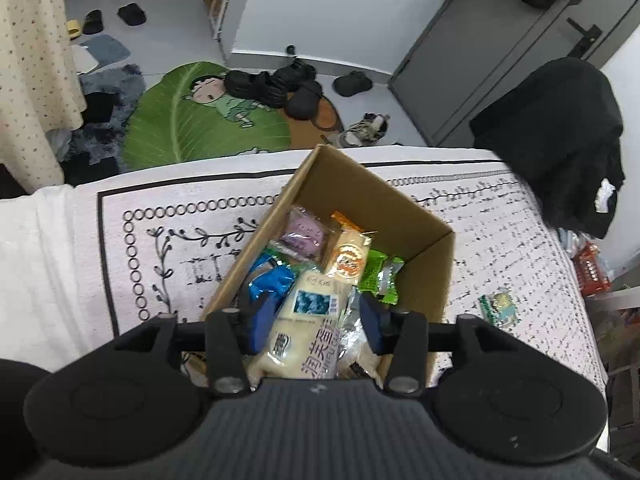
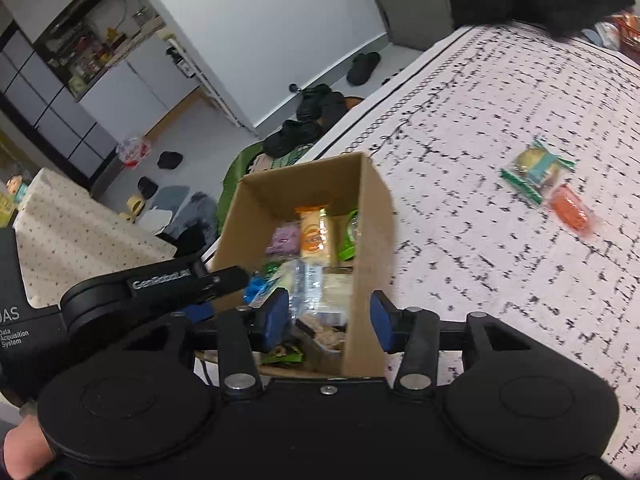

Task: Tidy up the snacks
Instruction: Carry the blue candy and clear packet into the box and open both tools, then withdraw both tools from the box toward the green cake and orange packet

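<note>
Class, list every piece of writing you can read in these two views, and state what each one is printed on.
"GenRobot.AI": on the left gripper, seen from the right wrist view.
"Data Acquisition System", under letters cut off as "AS": on the black device at the left edge.
"润芙" and more large characters: on the white snack packet; the rest is partly hidden.
Print on the other snacks in the cardboard box: too blurred to read.

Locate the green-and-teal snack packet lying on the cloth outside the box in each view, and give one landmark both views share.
Left wrist: the packet lies on the patterned cloth at right of centre, just right of the cardboard box.
Right wrist: the packet lies in the upper right, well right of the box, beside an orange packet.
Shared landmark: the open cardboard box of snacks.
</note>
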### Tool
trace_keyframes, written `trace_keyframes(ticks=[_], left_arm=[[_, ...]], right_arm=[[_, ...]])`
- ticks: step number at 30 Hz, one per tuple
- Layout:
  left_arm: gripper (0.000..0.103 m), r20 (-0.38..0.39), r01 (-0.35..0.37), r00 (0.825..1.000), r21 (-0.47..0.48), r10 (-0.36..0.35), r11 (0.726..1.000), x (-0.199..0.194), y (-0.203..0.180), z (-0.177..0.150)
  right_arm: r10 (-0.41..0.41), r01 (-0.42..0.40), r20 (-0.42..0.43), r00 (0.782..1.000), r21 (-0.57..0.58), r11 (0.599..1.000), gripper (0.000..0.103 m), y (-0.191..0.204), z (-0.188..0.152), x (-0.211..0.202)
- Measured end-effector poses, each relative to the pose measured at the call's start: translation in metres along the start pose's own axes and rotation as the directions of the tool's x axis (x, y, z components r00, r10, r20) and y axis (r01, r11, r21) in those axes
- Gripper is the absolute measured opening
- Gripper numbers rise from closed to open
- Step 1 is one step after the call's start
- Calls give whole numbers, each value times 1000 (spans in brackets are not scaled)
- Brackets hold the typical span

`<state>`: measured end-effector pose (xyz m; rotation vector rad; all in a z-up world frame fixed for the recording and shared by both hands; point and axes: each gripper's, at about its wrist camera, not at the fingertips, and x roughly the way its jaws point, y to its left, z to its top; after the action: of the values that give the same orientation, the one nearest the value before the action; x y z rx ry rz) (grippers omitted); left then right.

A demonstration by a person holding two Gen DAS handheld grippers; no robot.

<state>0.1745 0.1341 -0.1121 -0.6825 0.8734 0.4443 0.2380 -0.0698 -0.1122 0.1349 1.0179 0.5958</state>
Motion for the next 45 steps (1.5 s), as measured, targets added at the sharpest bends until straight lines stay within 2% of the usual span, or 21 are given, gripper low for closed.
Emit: trace_keyframes(ticks=[2, 6, 12, 19, 29, 36, 43, 45], left_arm=[[49, 0, -21, 1000, -7, 21, 1000, 0, 0, 0], [63, -13, -47, 999, 14, 47, 999, 1, -5, -2], [71, 8, -79, 997, 71, 79, 994, -2, -18, -8], [78, 17, -140, 990, 120, 139, 983, -2, -31, -17], [83, 30, -134, 991, 155, 131, 979, -6, -61, -27], [90, 51, -123, 992, 203, 115, 971, -6, -89, -37], [103, 72, -78, 995, 224, 63, 971, -7, -110, -49], [103, 82, -61, 996, 232, 43, 971, -8, -115, -52]], right_arm=[[-13, 13, 7, 1000, 14, 1000, 46, -7, 1, -3], [-28, 28, 12, 1000, 38, 999, 46, -20, 1, -6], [-28, 27, 17, 999, 75, 997, 46, -37, -1, -8], [-19, 15, 37, 999, 107, 994, 57, -57, -2, -13], [-46, 32, 85, 995, 164, 986, 75, -93, 3, -27], [-80, 52, 111, 991, 230, 972, 79, -128, 2, -37], [-101, 66, 130, 986, 254, 965, 87, -150, -2, -41], [-111, 74, 133, 985, 255, 964, 91, -155, -3, -41]])
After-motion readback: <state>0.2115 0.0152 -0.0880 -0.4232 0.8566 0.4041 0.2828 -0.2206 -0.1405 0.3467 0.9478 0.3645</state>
